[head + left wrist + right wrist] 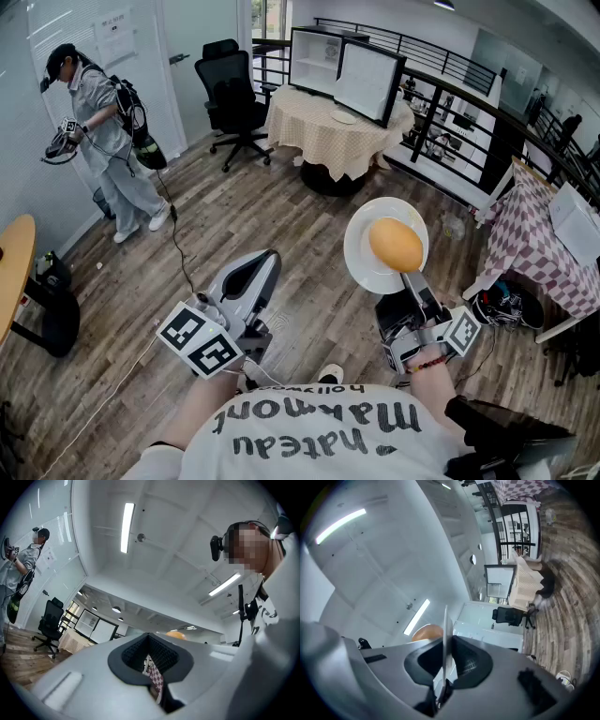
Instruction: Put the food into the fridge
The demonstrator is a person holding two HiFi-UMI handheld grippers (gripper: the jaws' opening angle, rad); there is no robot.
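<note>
Head view looks steeply down; gripper views face the ceiling (pixel 178 536) (all share the chair (pixel 232 101)).

Wood-plank floor (pixel 281 216) thru whole room. Far L, by the wall edge of the floor, a person (pixel 103 131) in grey clothes & dark cap stands w/ a device in hand; thin cable (pixel 178 246) trails across planks from there. Black office chair (pixel 232 98) just beside a round counter (pixel 319 142) draped in pale checked cloth; 2 white-faced, black-framed screens (pixel 367 82) upright on it, small white dish (pixel 343 118) at its front edge. Black railing (pixel 450 94) behind. R edge: pink-checked tablecloth (pixel 530 244), shoes (pixel 497 305) on floor under it. L edge: orange-wood tabletop (pixel 11 272). Strip light (pixel 126 527) on ceiling.
</note>
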